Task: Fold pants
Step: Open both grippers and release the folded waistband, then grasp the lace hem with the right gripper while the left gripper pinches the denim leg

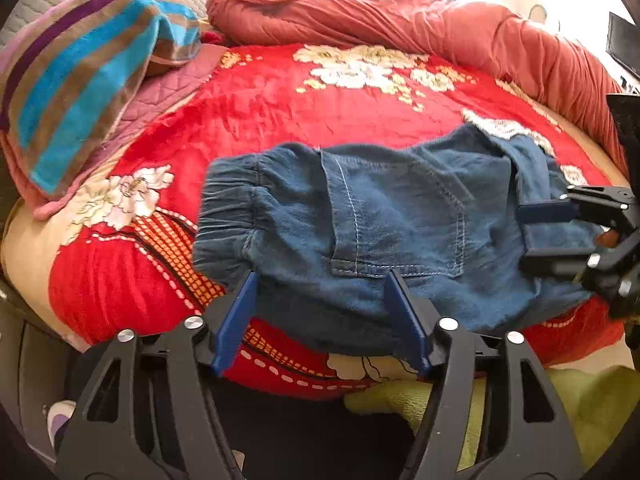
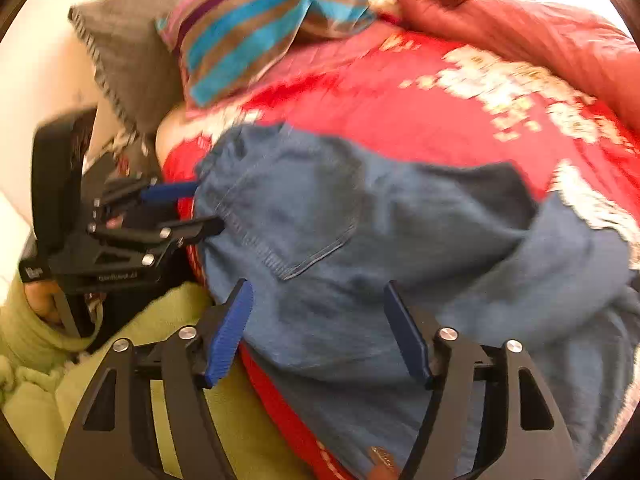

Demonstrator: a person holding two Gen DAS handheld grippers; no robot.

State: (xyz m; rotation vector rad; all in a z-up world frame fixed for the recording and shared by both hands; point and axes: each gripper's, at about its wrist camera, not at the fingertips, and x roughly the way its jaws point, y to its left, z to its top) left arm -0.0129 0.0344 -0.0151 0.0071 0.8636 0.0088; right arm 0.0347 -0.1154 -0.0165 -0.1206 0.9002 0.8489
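Blue denim pants [image 1: 384, 232] lie bunched on a red flowered blanket [image 1: 280, 112], elastic waistband to the left and a back pocket facing up. My left gripper [image 1: 324, 316] is open at the pants' near edge. It also shows in the right wrist view [image 2: 192, 208], by the pants' left edge. My right gripper [image 2: 320, 332] is open over the pants' near part. In the left wrist view it [image 1: 536, 236] sits at the pants' right end, jaws apart with cloth between them. The pants fill the middle of the right wrist view [image 2: 360, 240].
A striped blue, brown and purple towel [image 1: 80, 76] lies at the back left over a grey pillow [image 2: 128, 48]. A rolled orange-red quilt [image 1: 420, 24] runs along the far side. A green cloth [image 2: 120, 360] lies at the bed's near edge.
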